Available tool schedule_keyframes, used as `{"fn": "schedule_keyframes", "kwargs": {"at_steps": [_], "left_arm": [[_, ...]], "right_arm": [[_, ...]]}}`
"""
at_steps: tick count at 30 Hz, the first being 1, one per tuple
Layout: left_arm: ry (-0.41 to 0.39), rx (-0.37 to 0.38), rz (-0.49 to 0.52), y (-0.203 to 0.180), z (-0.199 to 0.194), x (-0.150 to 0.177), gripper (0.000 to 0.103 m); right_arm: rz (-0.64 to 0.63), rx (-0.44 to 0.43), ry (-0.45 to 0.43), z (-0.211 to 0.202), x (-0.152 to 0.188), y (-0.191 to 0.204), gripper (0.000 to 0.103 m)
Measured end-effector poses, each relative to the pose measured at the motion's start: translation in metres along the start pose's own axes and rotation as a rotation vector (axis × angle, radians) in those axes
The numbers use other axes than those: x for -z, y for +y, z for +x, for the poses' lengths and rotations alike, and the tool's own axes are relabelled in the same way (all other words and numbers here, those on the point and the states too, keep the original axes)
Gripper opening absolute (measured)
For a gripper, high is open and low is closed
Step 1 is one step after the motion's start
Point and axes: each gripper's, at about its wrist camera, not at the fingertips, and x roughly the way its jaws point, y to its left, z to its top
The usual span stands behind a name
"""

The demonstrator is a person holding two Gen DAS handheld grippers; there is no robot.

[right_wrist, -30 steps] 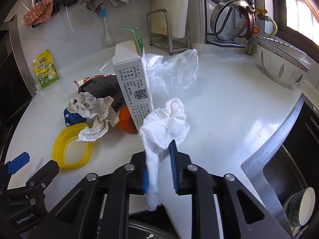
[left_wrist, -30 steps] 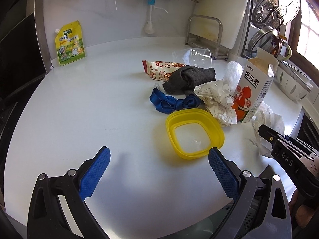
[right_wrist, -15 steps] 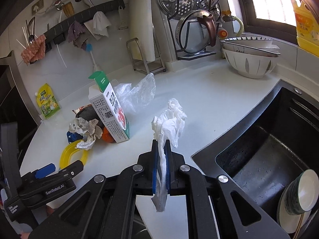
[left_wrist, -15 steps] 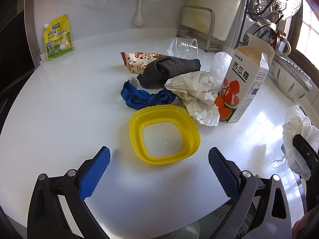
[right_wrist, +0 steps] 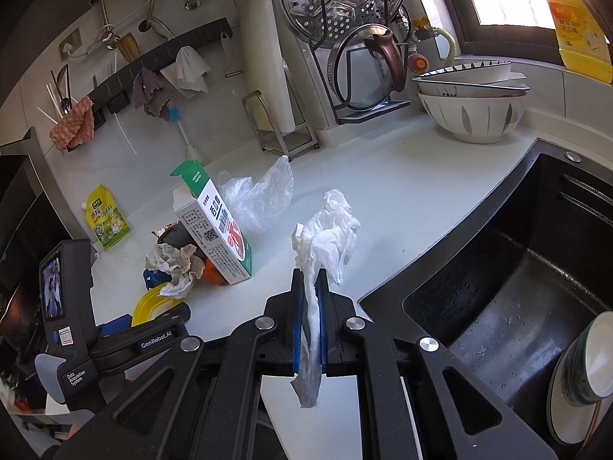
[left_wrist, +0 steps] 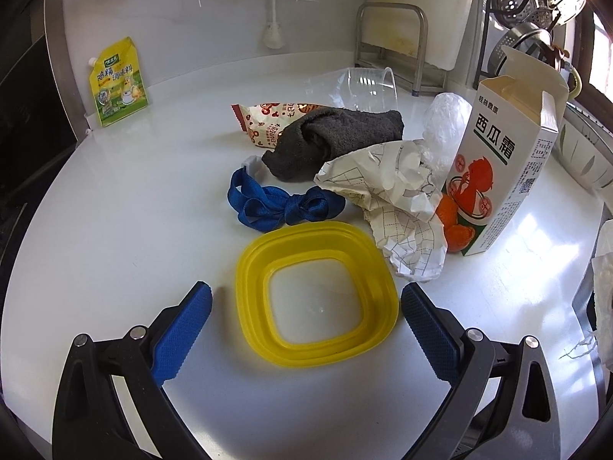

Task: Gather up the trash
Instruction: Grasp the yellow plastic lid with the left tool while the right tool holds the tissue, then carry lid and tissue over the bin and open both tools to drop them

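Observation:
My right gripper (right_wrist: pixel 309 278) is shut on a crumpled white tissue (right_wrist: pixel 327 226) and holds it in the air above the counter's front edge, beside the sink. My left gripper (left_wrist: pixel 304 303) is open and empty, its blue pads on either side of a yellow plastic lid (left_wrist: pixel 316 291) lying on the counter. Behind the lid lie a crumpled checked paper (left_wrist: pixel 394 195), a blue ribbon (left_wrist: pixel 279 203), a grey cloth (left_wrist: pixel 333 138), a snack wrapper (left_wrist: pixel 268 117), a clear plastic bag (right_wrist: pixel 260 199) and an open white carton (left_wrist: pixel 505 165) with an orange peel (left_wrist: pixel 454 226) at its base.
A black sink (right_wrist: pixel 517 287) with a cup in it lies right of the counter. Bowls (right_wrist: pixel 471 111) and a dish rack (right_wrist: pixel 345 38) stand at the back. A yellow pouch (left_wrist: pixel 117 82) leans on the left wall. A clear cup (left_wrist: pixel 369 86) lies behind the cloth.
My right gripper has lifted the tissue off the counter and pulled back toward the sink. My left gripper has moved in on the yellow lid, still open.

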Motion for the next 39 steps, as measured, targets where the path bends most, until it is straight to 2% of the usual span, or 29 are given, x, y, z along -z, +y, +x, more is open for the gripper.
{"fn": "schedule_keyframes", "kwargs": {"at_steps": [1,2,3,7,13,18,24,27,30,39], "left_arm": [[-0.009,-0.002,-0.002,0.001,-0.001,0.000,0.090],[-0.017,0.002,-0.003,0.002,-0.003,0.001,0.078],[-0.022,0.005,-0.003,0.003,-0.005,0.001,0.072],[-0.032,-0.005,0.030,0.003,-0.010,0.004,0.069],[-0.073,-0.012,0.046,0.017,-0.033,0.012,0.068],[-0.106,0.022,0.088,0.027,-0.069,0.028,0.068],[-0.122,0.074,0.141,0.031,-0.112,0.065,0.068],[-0.109,0.107,0.161,0.035,-0.133,0.082,0.068],[-0.128,0.118,0.186,0.036,-0.153,0.100,0.068],[-0.100,0.177,0.211,0.038,-0.168,0.147,0.068]], "right_arm": [[0.000,0.000,-0.002,0.000,0.000,0.000,0.007],[-0.002,0.001,-0.002,-0.001,0.000,0.000,0.007],[-0.003,0.002,-0.002,-0.001,0.001,0.000,0.007],[-0.004,0.008,0.001,0.000,0.002,-0.001,0.007],[-0.017,0.017,-0.001,-0.009,0.007,0.001,0.007],[-0.023,0.011,0.010,-0.032,0.022,0.006,0.007],[-0.051,0.010,0.028,-0.072,0.053,0.025,0.007],[-0.054,-0.001,0.068,-0.090,0.075,0.034,0.007],[-0.074,0.000,0.100,-0.105,0.097,0.042,0.007],[-0.106,0.002,0.165,-0.131,0.145,0.050,0.007]]}}
